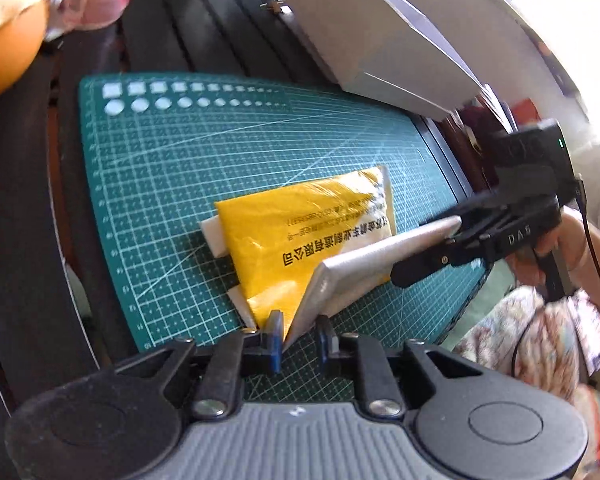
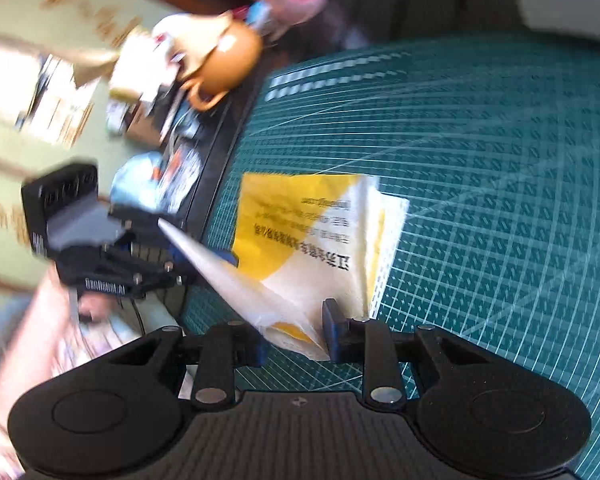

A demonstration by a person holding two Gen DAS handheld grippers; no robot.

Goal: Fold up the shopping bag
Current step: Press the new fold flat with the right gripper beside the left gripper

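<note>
While the bag [image 1: 300, 236] lay part-folded on the green mat [image 1: 160, 168], both grippers, left [image 1: 298, 336] and right [image 2: 296, 334], had fingers clamped on its lifted near flap; uneven pulling could skew the crease or let the slick sheet slip.

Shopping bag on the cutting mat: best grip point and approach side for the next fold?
Take the shopping bag by its raised white edge, coming in low from the near side. That flap stands clear of the cutting mat, so fingers can close around it; the rest lies flat with nothing to pinch. Both tools already sit at that edge's ends.
</note>
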